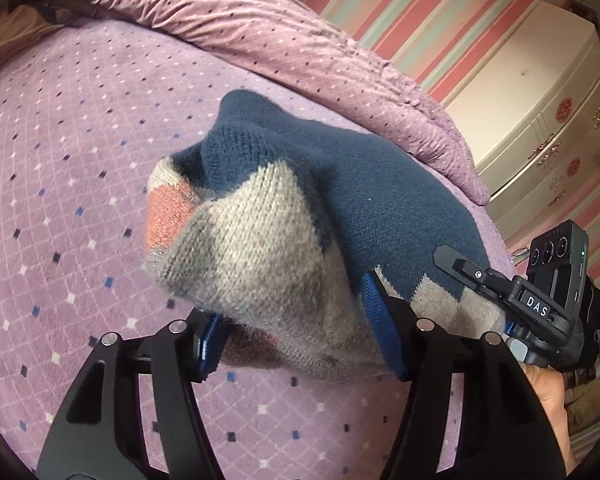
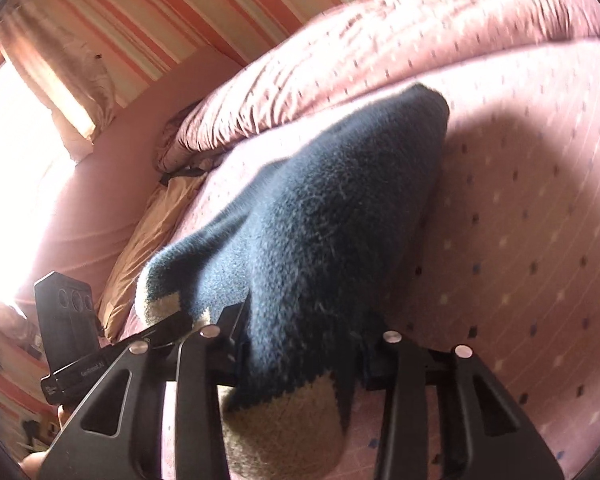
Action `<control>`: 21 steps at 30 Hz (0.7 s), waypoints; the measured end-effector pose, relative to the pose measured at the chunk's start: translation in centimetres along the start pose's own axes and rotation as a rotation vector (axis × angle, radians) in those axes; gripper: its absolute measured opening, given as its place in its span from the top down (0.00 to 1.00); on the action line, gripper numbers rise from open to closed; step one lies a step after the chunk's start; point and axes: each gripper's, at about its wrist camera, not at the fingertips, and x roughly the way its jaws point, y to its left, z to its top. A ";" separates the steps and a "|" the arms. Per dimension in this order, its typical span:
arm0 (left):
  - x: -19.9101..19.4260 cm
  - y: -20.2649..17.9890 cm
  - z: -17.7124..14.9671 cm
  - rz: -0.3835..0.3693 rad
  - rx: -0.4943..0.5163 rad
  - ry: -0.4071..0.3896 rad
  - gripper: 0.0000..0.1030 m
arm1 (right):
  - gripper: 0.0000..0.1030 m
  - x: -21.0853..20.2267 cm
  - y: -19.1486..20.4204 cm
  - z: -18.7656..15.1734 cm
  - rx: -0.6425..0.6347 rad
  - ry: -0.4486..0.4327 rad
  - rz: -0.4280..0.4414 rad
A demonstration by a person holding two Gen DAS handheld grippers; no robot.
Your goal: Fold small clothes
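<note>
A small knit sweater [image 1: 284,208], navy with grey and pink patches, hangs bunched above the purple bedspread [image 1: 68,152]. My left gripper [image 1: 300,344] is shut on its lower grey edge between blue pads. My right gripper [image 1: 500,300] shows at the right of the left wrist view, clamped on the same edge. In the right wrist view the sweater [image 2: 320,208] drapes forward from my right gripper [image 2: 300,352], which is shut on it; my left gripper [image 2: 172,328] grips the grey corner at the left.
A rumpled purple quilt [image 1: 260,36] lies along the far side of the bed. A cream dresser [image 1: 540,112] stands by the striped wall. A bright window with a curtain [image 2: 56,64] and a tan pillow [image 2: 156,236] are at the left.
</note>
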 end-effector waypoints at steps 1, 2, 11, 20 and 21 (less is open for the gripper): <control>-0.1 -0.4 0.1 -0.007 0.008 -0.004 0.42 | 0.64 -0.8 0.2 0.2 -0.020 -0.016 -0.006; -0.2 -1.1 0.2 -0.010 0.020 -0.015 0.42 | 0.64 -1.5 0.2 0.4 -0.034 -0.027 -0.010; -1.1 -9.5 0.3 -0.122 0.110 -0.068 0.43 | 0.64 -12.2 0.1 2.7 -0.184 -0.178 -0.072; -1.0 -23.0 -4.0 -0.230 0.225 -0.055 0.43 | 0.64 -26.6 -6.9 1.6 -0.171 -0.260 -0.141; -0.7 -24.6 -4.9 -0.234 0.236 -0.046 0.43 | 0.64 -28.5 -8.2 1.2 -0.170 -0.266 -0.153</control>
